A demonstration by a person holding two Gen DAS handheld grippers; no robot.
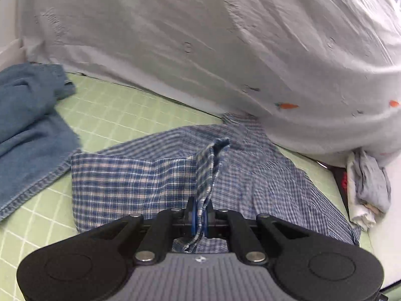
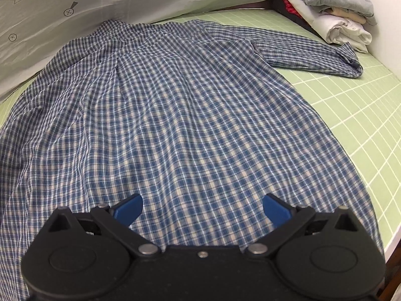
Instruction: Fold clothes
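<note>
We are partway into folding the plaid shirt (image 2: 160, 115), which lies spread back-up on the green gridded worktop (image 2: 356, 115), one sleeve stretched toward the right. Our left claw (image 1: 199, 219) is clamped on a pinch of the shirt's fabric, probably a sleeve or side edge, though the blurred left view leaves that unsure, and lifts it above the body. Our right claw (image 2: 202, 209) hovers low over the hem with its jaws apart, holding nothing. Next, we judge, the lifted edge wants carrying inward across the back while the right claw pins or smooths. The denim garment (image 1: 30, 125) lies just beside on the left, the white carrot-print sheet (image 1: 200, 45) crowds the collar, and a stack of folded clothes (image 2: 333, 12) sits near the outstretched cuff.
</note>
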